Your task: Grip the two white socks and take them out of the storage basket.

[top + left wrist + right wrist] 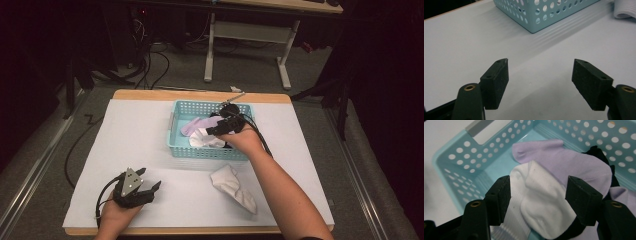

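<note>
While resting at the near left of the white surface [150,145], left tongs [540,77]: spread wide, nothing between the pads, well apart from the blue basket [176,140]. Near centre, just outside the basket's near wall: a white sock [232,187] lying flat. Farther right, right tongs [537,195]: spread over another white sock [536,202] inside the basket, beside a lilac sock [574,165], not pinching.

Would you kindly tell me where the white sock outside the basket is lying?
In the high view, the white sock lies on the white sheet, just in front of the blue basket, beside the person's right forearm.
</note>
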`<state>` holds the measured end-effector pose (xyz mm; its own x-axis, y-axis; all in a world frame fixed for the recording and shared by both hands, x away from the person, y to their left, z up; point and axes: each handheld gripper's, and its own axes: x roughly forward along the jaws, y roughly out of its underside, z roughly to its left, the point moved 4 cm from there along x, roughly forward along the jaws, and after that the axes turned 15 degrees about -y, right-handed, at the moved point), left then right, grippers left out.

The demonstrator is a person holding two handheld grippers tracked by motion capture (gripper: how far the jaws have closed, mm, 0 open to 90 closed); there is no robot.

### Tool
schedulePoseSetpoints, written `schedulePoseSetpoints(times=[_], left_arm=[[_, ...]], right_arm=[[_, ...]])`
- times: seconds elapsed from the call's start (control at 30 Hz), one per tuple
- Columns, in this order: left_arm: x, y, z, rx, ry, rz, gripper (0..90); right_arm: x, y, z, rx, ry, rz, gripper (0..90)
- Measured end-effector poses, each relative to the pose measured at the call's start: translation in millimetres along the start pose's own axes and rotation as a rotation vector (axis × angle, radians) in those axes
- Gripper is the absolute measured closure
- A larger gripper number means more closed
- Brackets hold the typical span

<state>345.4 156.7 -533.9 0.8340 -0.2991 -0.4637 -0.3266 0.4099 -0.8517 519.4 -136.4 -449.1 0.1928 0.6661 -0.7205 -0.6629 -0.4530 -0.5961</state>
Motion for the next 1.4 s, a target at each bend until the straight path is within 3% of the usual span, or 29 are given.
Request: schedulePoseSetpoints(times=[0.33, 0.6, 0.8, 1.0, 1.07, 1.27, 1.4], left_arm=[[-0.4, 0.0, 0.1, -0.006, 0.008, -0.008, 30.2], [0.1, -0.1, -0.4, -0.001, 0.008, -0.001, 30.2], [-0.3, 0.0, -0.4, -0.001, 0.008, -0.003, 30.2], [-0.3, 0.0, -0.4, -0.001, 0.009, -0.003, 30.2], [-0.3, 0.0, -0.3, -0.001, 0.010, -0.002, 30.3], [0.1, 0.0, -0.5, -0.001, 0.008, -0.001, 30.2], [0.0, 0.0, -0.6, 0.002, 0.009, 0.001, 30.3]], right_arm=[[30.8, -5.0, -20.1, 0.062, 0.028, 0.099, 34.7], [32.5, 4.1, -25.3, 0.099, 0.033, 0.189, 36.2], [36.3, 5.5, -27.2, 0.121, 0.036, 0.234, 48.3], [39.0, 8.1, -27.2, 0.139, 0.002, 0.280, 76.8], [38.8, 7.8, -25.4, 0.111, -0.009, 0.280, 85.5], [31.3, 5.0, -20.3, 0.091, -0.027, 0.237, 86.8], [9.7, 0.1, -12.8, 0.070, -0.045, 0.181, 86.9]])
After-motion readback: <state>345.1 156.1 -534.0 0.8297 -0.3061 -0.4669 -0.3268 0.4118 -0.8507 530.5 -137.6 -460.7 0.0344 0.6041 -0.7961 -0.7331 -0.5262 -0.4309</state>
